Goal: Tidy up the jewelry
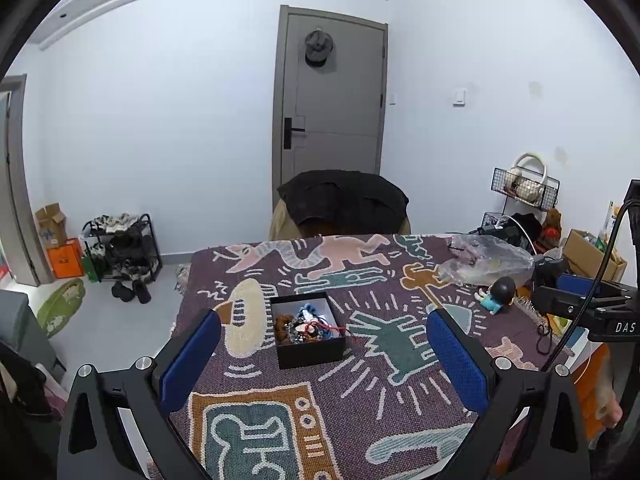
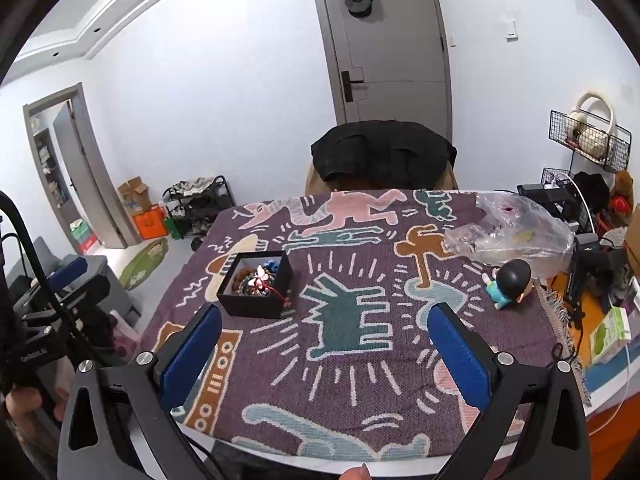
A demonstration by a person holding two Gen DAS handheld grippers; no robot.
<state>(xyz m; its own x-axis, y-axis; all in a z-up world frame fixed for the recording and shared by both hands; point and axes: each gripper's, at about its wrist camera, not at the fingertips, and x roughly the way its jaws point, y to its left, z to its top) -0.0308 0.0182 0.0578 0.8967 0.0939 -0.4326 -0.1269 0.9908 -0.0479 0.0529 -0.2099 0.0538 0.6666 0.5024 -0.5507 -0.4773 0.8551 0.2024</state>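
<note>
- The small black square cardboard box (image 1: 310,330) stands open on the table, left of the middle; mixed bead bracelets and cords (image 1: 306,324) lie piled inside, and one red cord hangs over its rim.
- I see no jewelry loose on the cloth, so this fits either a heap waiting for sorting or pieces already gathered.
- The left gripper (image 1: 324,354) and the right gripper (image 2: 325,350) hover above the table, jaws spread wide and holding nothing.
- The table carries a purple woven cloth with cartoon figures (image 2: 360,360); at the right lie a crumpled clear plastic bag (image 2: 516,228) and a small dark-haired figurine in blue (image 2: 510,284).
- Behind are a grey door (image 1: 334,92) and white walls.
</note>
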